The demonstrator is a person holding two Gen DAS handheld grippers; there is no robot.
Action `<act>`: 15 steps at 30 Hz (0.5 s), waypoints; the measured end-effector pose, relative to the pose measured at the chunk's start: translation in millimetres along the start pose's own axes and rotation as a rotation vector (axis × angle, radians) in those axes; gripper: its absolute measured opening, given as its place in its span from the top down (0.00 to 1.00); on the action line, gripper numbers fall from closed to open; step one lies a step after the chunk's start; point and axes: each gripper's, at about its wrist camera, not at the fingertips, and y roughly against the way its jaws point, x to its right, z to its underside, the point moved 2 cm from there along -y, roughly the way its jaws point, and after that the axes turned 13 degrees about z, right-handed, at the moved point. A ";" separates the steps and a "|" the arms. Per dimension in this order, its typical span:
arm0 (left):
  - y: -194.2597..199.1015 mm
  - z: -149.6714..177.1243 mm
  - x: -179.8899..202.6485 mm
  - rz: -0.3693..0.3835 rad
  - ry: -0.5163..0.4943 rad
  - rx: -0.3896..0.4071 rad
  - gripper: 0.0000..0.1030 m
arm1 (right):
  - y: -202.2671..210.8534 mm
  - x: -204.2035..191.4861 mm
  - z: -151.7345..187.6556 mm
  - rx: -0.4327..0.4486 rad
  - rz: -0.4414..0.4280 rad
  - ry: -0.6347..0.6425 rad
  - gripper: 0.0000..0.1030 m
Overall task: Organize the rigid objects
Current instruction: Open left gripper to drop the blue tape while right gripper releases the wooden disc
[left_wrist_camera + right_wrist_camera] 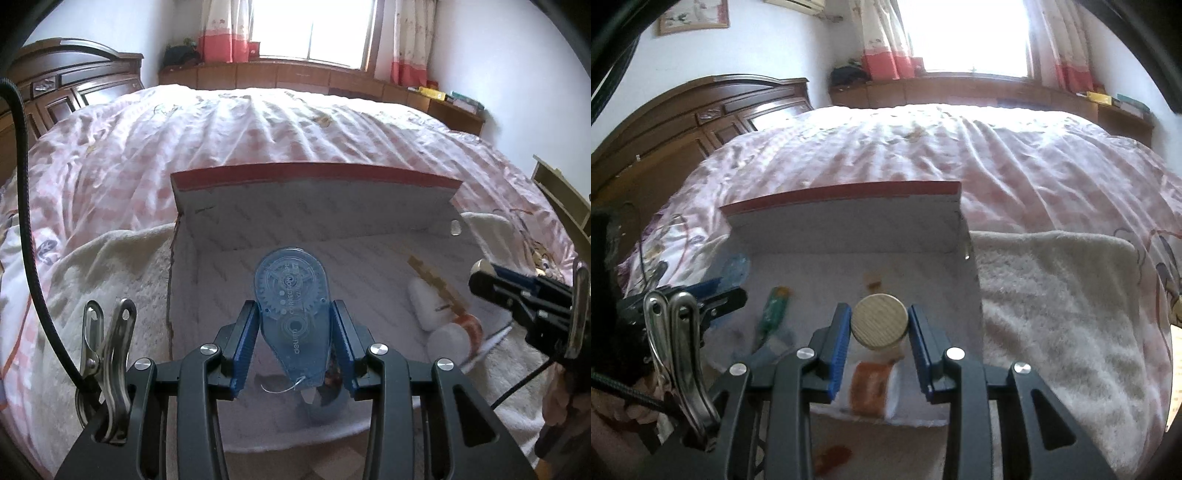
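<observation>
we see a translucent blue correction tape, a red-edged white box, pink checked bedding, perhaps a green-handled screwdriver.

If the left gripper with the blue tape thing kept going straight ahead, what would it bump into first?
Probably the white floor of the open box, just beyond the correction tape that the left gripper holds. Depth is hard to judge; the box's back wall stands further on.

We see a bed filling the middle of both views, covered by a rumpled pink-and-white checked quilt. On the quilt, toward the lower part of each frame, lies a cream fluffy towel. An open white cardboard box with a red rim rests on that towel, at centre frame.
</observation>
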 end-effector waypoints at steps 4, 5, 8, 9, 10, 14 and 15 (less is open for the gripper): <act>-11.8 -3.6 -6.2 -0.003 0.019 -0.019 0.61 | -16.0 4.2 -6.5 -0.017 0.014 -0.013 0.68; -14.1 -4.0 -6.9 -0.006 0.019 -0.023 0.61 | -19.5 4.4 -7.8 -0.019 0.020 -0.010 0.68; -21.1 -5.6 -6.8 -0.014 0.016 -0.036 0.61 | -26.6 3.8 -9.5 -0.026 0.029 -0.003 0.68; -23.1 -6.0 -6.9 -0.017 0.016 -0.042 0.61 | -28.6 3.8 -9.6 -0.027 0.031 -0.001 0.68; -24.9 -6.1 -7.0 -0.018 0.017 -0.047 0.61 | -30.3 4.0 -9.6 -0.030 0.033 -0.001 0.68; -30.8 -5.1 -7.2 -0.029 0.026 -0.066 0.61 | -33.6 4.5 -8.5 -0.038 0.031 -0.012 0.68; -31.4 -4.7 -7.0 -0.032 0.024 -0.066 0.61 | -34.1 5.1 -8.2 -0.038 0.031 -0.014 0.68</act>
